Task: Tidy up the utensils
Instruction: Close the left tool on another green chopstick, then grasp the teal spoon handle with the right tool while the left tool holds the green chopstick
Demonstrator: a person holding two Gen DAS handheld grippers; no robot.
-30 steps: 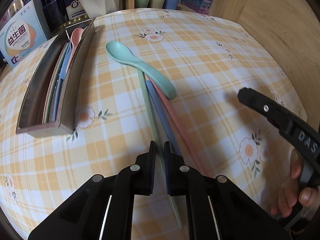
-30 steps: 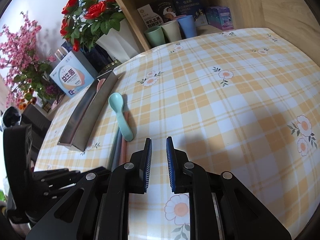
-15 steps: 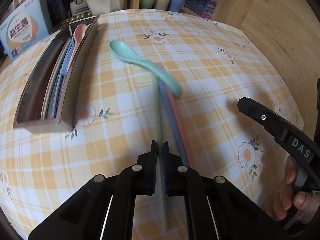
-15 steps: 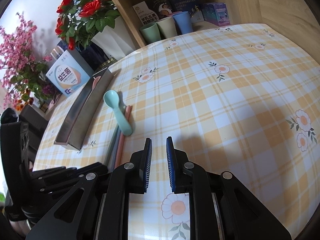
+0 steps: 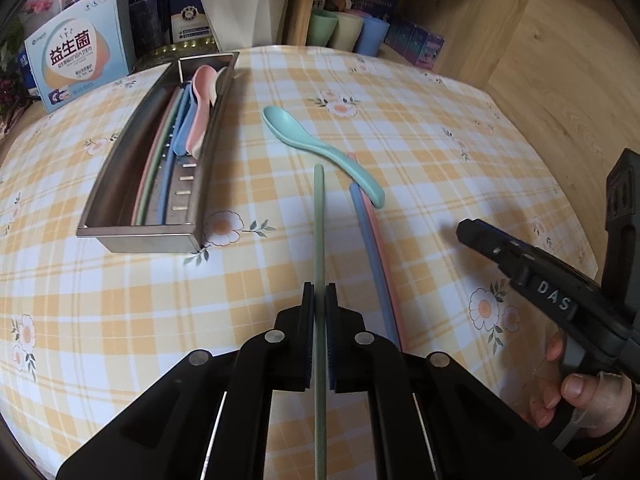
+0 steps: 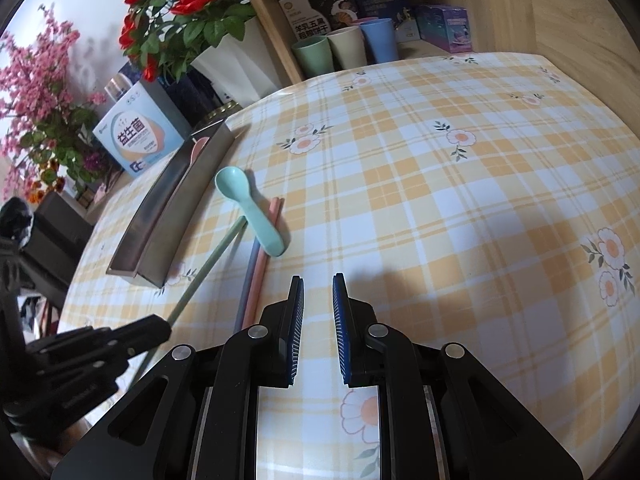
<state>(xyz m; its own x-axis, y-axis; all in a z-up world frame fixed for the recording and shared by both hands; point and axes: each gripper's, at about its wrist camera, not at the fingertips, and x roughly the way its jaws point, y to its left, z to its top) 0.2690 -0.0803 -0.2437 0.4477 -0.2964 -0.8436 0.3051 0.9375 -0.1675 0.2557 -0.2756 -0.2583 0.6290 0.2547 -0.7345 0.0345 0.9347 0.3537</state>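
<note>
Currently, far off to the left of the left gripper [image 5: 319,300], a metal tray [image 5: 120,184] is lying on the checked tablecloth [image 5: 440,140], holding a pink spoon [image 5: 202,96], a blue spoon [image 5: 185,124] and several chopsticks along its length. The left gripper is pinching a green chopstick [image 5: 319,220] between its pressed-together fingers, with the stick pointing straight ahead of it and its far tip reaching toward the tray's right side; from the right wrist view the stick [image 6: 208,268] seems lifted off the cloth, though its exact height is hard to judge. Just to the right of that gripper, a blue chopstick [image 5: 374,256] and a pink chopstick [image 5: 386,256] are lying side by side, touching each other, on the tablecloth. A mint spoon [image 5: 320,148] is resting across their far ends, its bowl pointing ahead and leftward. Further right, the right gripper [image 6: 318,308] is hovering above the tablecloth with its fingers spread apart and nothing between them; the chopsticks and spoon are sitting ahead and to its left. Beyond everything, at the table's back edge, three cups [image 6: 346,50] are standing in a row.
</note>
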